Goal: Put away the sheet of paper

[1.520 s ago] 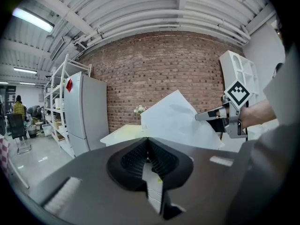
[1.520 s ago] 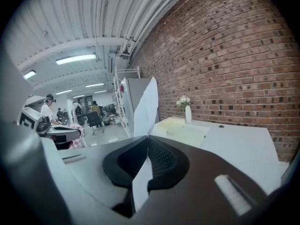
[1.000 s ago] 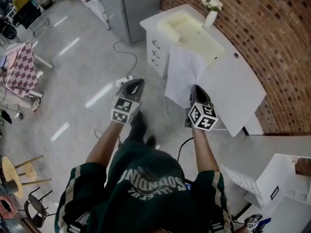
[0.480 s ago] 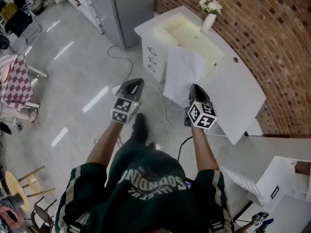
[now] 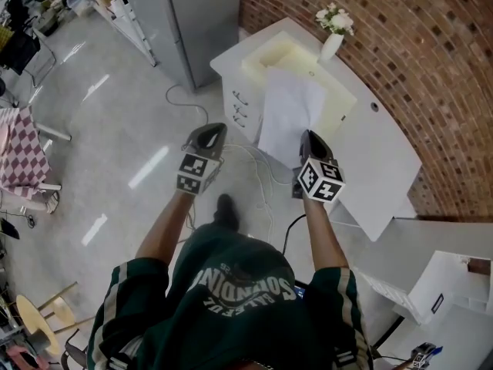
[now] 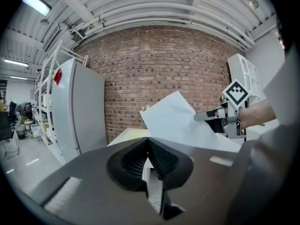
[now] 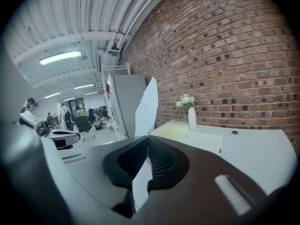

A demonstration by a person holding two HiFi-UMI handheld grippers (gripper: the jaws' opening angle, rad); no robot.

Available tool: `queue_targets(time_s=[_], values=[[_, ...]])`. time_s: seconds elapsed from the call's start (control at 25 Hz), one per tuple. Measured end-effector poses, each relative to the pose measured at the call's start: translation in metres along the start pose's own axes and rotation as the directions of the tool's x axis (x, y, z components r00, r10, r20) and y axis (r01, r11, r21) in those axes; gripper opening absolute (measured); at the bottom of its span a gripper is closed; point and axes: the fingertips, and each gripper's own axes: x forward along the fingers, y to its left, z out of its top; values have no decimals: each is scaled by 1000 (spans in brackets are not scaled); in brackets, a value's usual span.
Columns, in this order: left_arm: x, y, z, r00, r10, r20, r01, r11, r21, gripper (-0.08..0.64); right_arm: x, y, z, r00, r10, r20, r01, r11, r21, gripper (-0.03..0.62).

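- Because the right gripper (image 5: pixel 306 136) pinched the thin white sheet of paper (image 5: pixel 286 114) only by its bottom edge, with its fingers (image 7: pixel 161 161) pressed tight on it, the sheet stood up loose in the air in front of the long white table (image 5: pixel 385 168). It could flop, bend or tear if it was swung fast.
- Only that one gripper held the paper, so it could slip out and drop to the shiny grey floor (image 5: pixel 139 114).
- The left gripper (image 5: pixel 209 129) had its fingers (image 6: pixel 129 161) pressed together with nothing between them, well apart from the sheet. It was not ready to catch it.
- Thin cables (image 5: pixel 266 183) lay on the floor near the person's feet, so a foot could trip on them.
- A small white vase of flowers (image 5: pixel 332 45) stood at the far end of the table, beside a pale yellow tray (image 5: pixel 289 52). A careless push could knock the vase over.
- Counted: one sheet of paper, two grippers, one table, one vase, one yellow tray.
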Motion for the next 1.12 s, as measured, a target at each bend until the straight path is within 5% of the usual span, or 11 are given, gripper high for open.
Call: queue_targets(time_s=[0.44, 1.12], values=[[26, 60, 6, 999, -34, 11, 34, 999, -5, 11, 57, 25, 16, 1000, -28, 7, 28, 1000, 10, 2], [82, 87, 2, 998, -69, -12, 68, 998, -9, 11, 107, 1, 20, 998, -70, 2, 70, 997, 38, 2]])
